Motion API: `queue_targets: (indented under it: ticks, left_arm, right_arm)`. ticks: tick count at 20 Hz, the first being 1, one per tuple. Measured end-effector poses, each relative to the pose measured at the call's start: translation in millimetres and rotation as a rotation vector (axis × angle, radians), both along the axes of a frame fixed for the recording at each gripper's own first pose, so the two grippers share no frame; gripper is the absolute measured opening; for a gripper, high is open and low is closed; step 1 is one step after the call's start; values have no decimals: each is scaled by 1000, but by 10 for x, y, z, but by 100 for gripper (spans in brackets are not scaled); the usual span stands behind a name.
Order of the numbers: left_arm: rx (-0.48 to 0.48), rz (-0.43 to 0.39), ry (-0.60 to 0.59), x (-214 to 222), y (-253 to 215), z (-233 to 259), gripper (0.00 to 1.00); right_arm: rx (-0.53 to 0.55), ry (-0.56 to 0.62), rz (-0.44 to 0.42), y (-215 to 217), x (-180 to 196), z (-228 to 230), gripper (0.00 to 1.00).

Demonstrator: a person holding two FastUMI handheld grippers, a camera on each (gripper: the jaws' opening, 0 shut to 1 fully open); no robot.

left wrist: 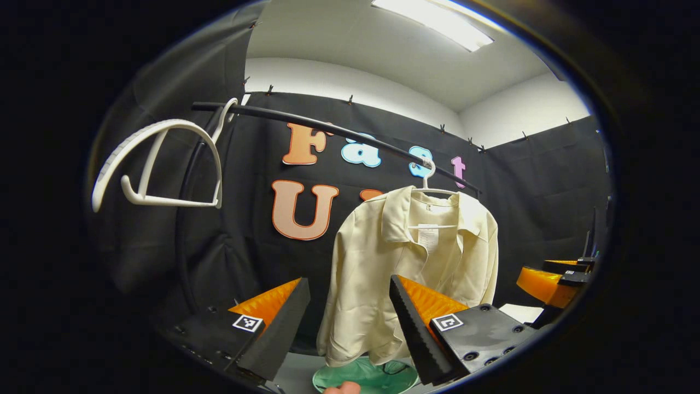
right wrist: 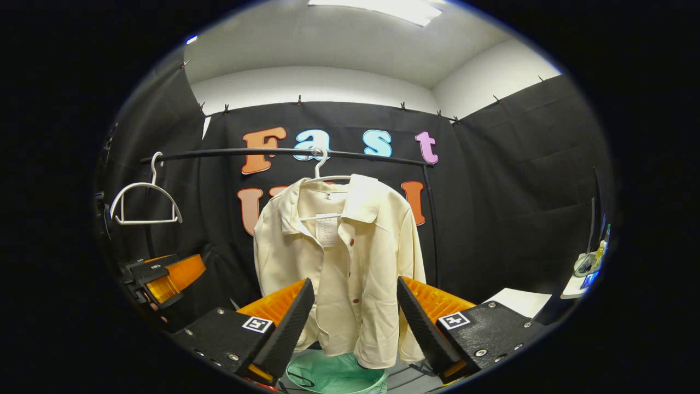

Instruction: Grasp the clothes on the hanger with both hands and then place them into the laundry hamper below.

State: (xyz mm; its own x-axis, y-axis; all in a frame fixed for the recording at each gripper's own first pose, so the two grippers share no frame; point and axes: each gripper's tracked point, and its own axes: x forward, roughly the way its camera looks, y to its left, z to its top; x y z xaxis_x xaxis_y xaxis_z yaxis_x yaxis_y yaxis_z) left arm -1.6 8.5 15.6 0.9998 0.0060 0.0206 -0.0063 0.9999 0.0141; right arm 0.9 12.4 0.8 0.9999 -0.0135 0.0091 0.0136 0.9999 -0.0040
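Note:
A cream shirt [left wrist: 404, 262] [right wrist: 339, 262] hangs on a white hanger [right wrist: 321, 174] from the black rail [right wrist: 284, 153] [left wrist: 328, 128]. Under it stands a green laundry hamper [left wrist: 363, 377] [right wrist: 333, 375]. My left gripper [left wrist: 350, 323] is open, its fingers well short of the shirt. My right gripper [right wrist: 355, 323] is open too, facing the shirt's front from a distance. In the right gripper view the left gripper [right wrist: 164, 279] shows at the left edge; in the left gripper view the right gripper [left wrist: 552, 282] shows at the right edge.
An empty white hanger [left wrist: 158, 164] [right wrist: 145, 205] hangs at the left end of the rail. A white surface [right wrist: 519, 301] lies at the lower right, with small items [right wrist: 593, 262] by the right wall. Part of a hand [left wrist: 342, 388] shows at the bottom edge.

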Motion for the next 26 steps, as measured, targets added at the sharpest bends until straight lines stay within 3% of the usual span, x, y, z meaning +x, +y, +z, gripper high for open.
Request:
queue_targets:
  ticks: [6,12,23,24,26]
  left_arm:
    - [-11,7,1,-38,8,22,100]
    - [-13,17,1,-65,23,48,96]
    - [-4,15,9,-39,-32,66,100]
    - [-4,13,9,-38,-41,59,96]
    - [-5,10,11,-19,-69,54,100]
  right_arm:
    - [-8,6,5,14,-49,-12,94]
    - [-9,8,7,25,-23,-5,94]
    - [6,18,-2,-49,-66,-56,94]
    - [9,19,-5,-64,-55,-62,94]
    - [14,23,-7,-74,-13,-71,94]
